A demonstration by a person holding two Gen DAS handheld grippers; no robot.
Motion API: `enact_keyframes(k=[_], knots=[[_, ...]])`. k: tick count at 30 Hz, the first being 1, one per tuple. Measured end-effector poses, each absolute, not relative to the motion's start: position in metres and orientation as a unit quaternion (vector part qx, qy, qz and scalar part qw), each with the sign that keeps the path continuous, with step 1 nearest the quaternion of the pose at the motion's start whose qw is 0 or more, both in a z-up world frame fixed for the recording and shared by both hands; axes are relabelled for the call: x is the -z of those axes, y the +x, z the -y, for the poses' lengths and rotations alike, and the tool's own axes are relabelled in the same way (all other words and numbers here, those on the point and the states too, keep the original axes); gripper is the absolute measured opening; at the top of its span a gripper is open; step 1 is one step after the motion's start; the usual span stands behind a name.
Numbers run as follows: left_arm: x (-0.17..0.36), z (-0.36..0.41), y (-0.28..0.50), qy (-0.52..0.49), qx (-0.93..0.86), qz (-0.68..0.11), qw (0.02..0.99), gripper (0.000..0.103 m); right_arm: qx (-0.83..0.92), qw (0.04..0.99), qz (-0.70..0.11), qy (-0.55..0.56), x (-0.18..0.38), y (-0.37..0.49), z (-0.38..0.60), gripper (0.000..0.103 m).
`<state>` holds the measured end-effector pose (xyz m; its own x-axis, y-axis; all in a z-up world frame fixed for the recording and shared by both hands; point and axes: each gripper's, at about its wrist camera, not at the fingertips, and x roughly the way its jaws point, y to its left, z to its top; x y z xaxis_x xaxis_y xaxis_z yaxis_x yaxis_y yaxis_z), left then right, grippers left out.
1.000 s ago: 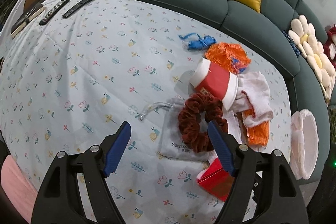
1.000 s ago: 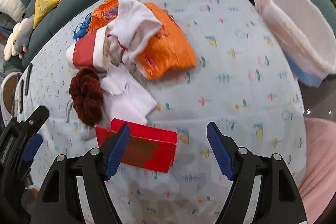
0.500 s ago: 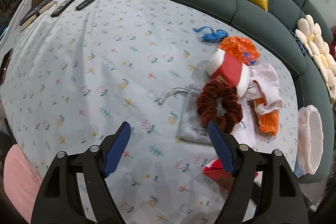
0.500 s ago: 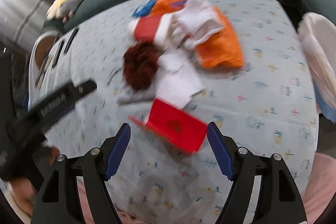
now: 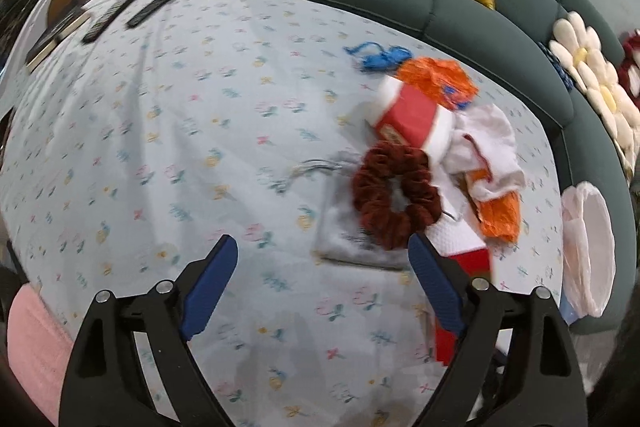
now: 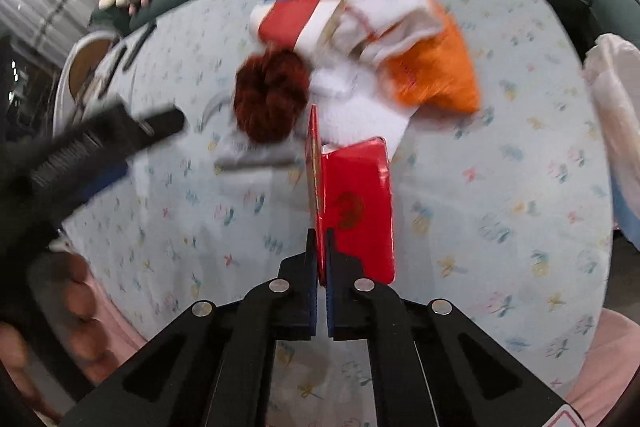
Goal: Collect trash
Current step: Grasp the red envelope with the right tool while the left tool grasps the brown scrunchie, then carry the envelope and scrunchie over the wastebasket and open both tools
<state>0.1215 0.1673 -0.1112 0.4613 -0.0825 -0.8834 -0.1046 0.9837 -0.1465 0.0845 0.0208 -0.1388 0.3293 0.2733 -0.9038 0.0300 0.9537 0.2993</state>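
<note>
the right gripper (image 6: 319,259) has just closed, jaws clamped on the red packet's (image 6: 356,203) near edge.

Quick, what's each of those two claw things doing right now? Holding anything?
Left gripper: open, jaws just widened, holding nothing.
Right gripper: just closed, pinching the edge of the red box.

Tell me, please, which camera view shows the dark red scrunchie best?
The left wrist view: the dark red scrunchie appears as a full ring with its hole visible, lying on the grey pouch. The right wrist view shows it only as a motion-blurred clump.
</note>
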Motion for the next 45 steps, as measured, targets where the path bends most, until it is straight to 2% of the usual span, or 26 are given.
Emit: enact_keyframes(k=[7,10,14,15,16,17,19,22,33,45], knots=[[0.128,-0.145,0.152,-0.097,0.013,-0.533,0.84,0.084,-0.038,0.833,-0.523,0.178,0.102,0.098,0.023,0.003],[0.141,-0.141,0.166,-0.105,0.014,-0.547,0.83,0.08,-0.025,0.837,-0.512,0.192,0.093,0.104,0.041,0.003],[0.155,-0.141,0.178,-0.116,0.018,-0.562,0.819,0.058,-0.011,0.836,-0.509,0.203,0.093,0.114,0.053,0.003],[0.157,-0.141,0.18,-0.119,0.02,-0.564,0.817,0.056,-0.008,0.835,-0.51,0.206,0.094,0.117,0.053,0.003],[0.158,-0.142,0.18,-0.12,0.022,-0.564,0.817,0.047,-0.007,0.834,-0.511,0.208,0.096,0.119,0.054,0.003],[0.159,-0.141,0.181,-0.119,0.026,-0.565,0.816,0.033,-0.006,0.833,-0.512,0.209,0.096,0.119,0.056,0.003],[0.161,-0.138,0.181,-0.101,0.028,-0.567,0.817,0.017,-0.004,0.831,-0.515,0.211,0.098,0.119,0.058,0.003],[0.154,-0.138,0.179,-0.094,0.031,-0.558,0.824,0.012,-0.006,0.83,-0.515,0.213,0.098,0.118,0.057,0.003],[0.089,-0.123,0.155,-0.099,0.067,-0.498,0.859,0.009,-0.016,0.851,-0.477,0.218,0.065,0.108,0.062,0.003],[0.002,-0.037,0.129,-0.067,0.161,-0.426,0.888,0.009,0.009,0.879,-0.417,0.231,0.018,0.082,0.113,0.003]])
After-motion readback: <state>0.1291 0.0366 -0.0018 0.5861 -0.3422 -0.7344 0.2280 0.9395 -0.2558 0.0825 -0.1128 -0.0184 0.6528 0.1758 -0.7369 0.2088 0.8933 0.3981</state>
